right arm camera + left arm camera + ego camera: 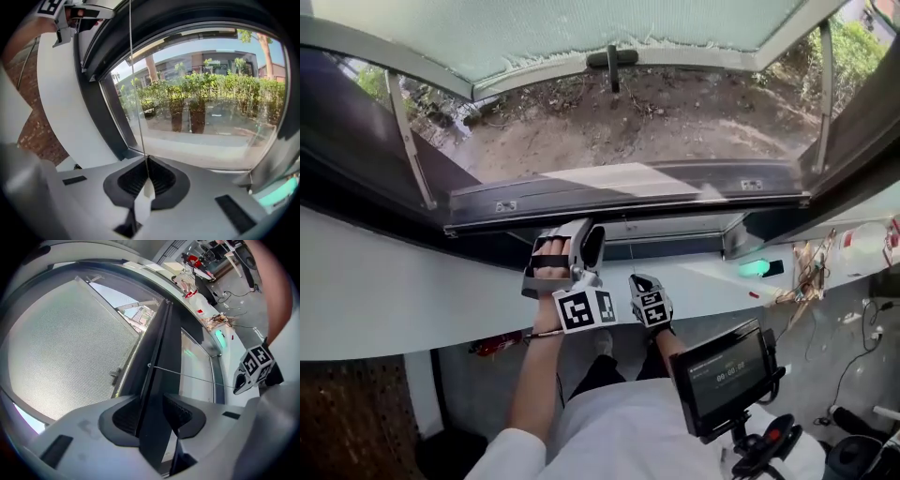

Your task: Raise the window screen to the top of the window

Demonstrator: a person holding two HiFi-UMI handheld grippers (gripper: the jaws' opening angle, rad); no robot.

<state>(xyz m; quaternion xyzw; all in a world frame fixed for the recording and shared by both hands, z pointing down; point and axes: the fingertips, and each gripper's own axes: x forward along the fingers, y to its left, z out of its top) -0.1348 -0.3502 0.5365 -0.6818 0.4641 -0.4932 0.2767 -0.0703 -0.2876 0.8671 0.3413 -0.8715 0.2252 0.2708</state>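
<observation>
Outside the open window lies brown dirt [675, 122], with a mesh-looking pane [581, 28] swung out above it. On the white ledge [384, 291] sit a green light [757, 267] and a messy bunch of wires [806, 272]. A small black display [727, 375] stands near the person's lap. The thin cord [136, 93] is very hard to see from the head view. The window screen's dark rail [628, 195] lies low, along the window's bottom edge. The left gripper [152, 411] has its 2 jaws clamped on that rail. The right gripper [147, 176] is pinched tight on the cord, with a white tab [143, 204] right behind the pinch.
</observation>
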